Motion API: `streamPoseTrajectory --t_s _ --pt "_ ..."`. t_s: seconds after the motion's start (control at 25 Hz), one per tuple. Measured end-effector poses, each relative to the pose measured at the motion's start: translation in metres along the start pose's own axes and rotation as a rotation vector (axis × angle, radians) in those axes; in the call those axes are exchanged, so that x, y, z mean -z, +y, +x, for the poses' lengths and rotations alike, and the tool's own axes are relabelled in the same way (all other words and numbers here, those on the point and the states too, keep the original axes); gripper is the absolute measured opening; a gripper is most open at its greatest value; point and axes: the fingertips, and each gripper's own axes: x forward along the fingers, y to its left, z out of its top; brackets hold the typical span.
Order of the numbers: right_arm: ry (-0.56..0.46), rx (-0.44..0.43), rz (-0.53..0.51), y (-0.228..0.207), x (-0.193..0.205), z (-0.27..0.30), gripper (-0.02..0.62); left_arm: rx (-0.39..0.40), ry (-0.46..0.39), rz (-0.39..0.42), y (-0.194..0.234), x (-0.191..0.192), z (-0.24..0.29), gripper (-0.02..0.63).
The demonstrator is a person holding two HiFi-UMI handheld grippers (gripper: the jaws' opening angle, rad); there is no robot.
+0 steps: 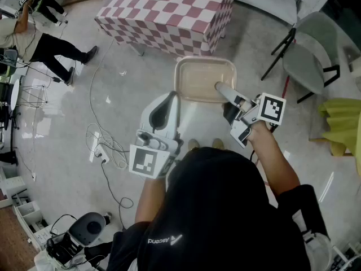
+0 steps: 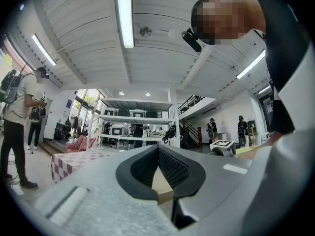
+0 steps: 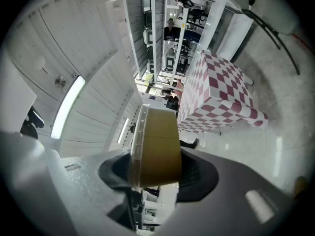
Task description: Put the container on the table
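Container (image 1: 203, 77) gripped by both tools, short of the desk (image 1: 169, 10).
The left tool (image 1: 172, 99) is closed on the container's near-left rim. The right tool (image 1: 221, 88) clamps its right wall, which fills the gap between the jaws. The checkered desk stands beyond both tools, well apart.

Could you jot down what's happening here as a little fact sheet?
held item: container, beige, looks empty
left gripper: shut on its left rim
right gripper: shut on its right rim
position: in the air over the floor
table: checked cloth, just ahead, bare top
task state: container not yet set down
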Motion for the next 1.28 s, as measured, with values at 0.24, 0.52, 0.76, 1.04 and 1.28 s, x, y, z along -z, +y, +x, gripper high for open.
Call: streamPoseTrajectory --t_s 0.24,0.52,0.76,1.04,1.28 --pt "0.006 -0.001 0.016 0.0 -0.004 -0.006 0.21 -0.002 0.018 -0.009 -0.007 0.0 0.004 0.009" --pt "0.009 0.004 0.04 -0.007 -0.022 -0.02 0.21 -0.024 0.05 -0.016 -0.022 0.003 0.017 0.009" --pt "0.017 0.007 0.022 -0.01 -0.042 -0.017 0.21 -0.044 0.054 -0.008 -0.017 0.002 0.033 0.009" --pt "0.005 0.011 0.029 -0.008 -0.046 0.011 0.212 -0.044 0.054 -0.012 0.011 0.001 0.037 0.009" --pt "-0.029 0.015 0.02 -0.001 -0.022 0.006 0.21 -0.022 0.024 -0.01 0.01 -0.002 0.011 0.009"
